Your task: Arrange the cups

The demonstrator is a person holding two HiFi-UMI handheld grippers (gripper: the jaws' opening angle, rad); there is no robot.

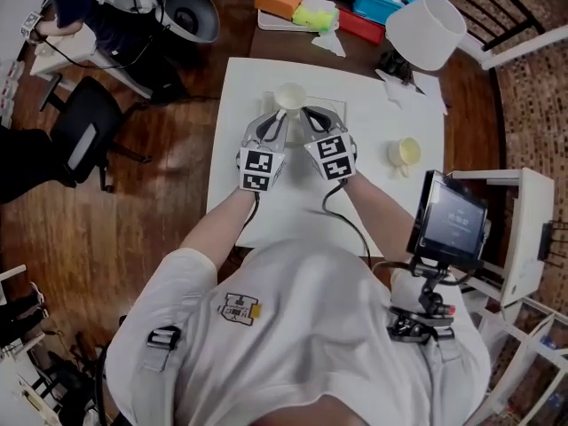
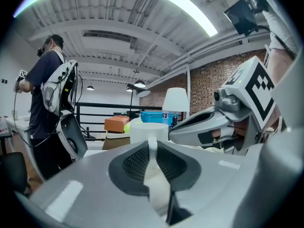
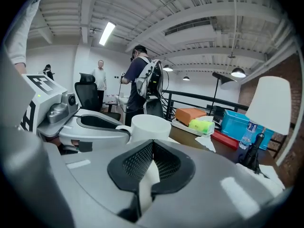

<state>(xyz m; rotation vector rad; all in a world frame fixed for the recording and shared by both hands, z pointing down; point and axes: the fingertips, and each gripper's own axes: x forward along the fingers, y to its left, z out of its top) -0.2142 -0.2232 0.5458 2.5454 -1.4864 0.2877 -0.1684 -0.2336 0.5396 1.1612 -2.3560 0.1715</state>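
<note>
Over the white surface point(image 1: 266, 216) the left tongs point(image 1: 277, 122) and the right tongs point(image 1: 308, 121) are lying side by side, their tips meeting at the white cup point(image 1: 290, 96), which is sitting at 12 o'clock from both. The left tongs are pinching what looks like the cup's handle, while the right tongs are pressing almost together on the edge of the thin white plate point(image 1: 335, 112) under the cup. A yellowish cup point(image 1: 406, 153) is lying well apart, at 3 o'clock from the right tongs.
</note>
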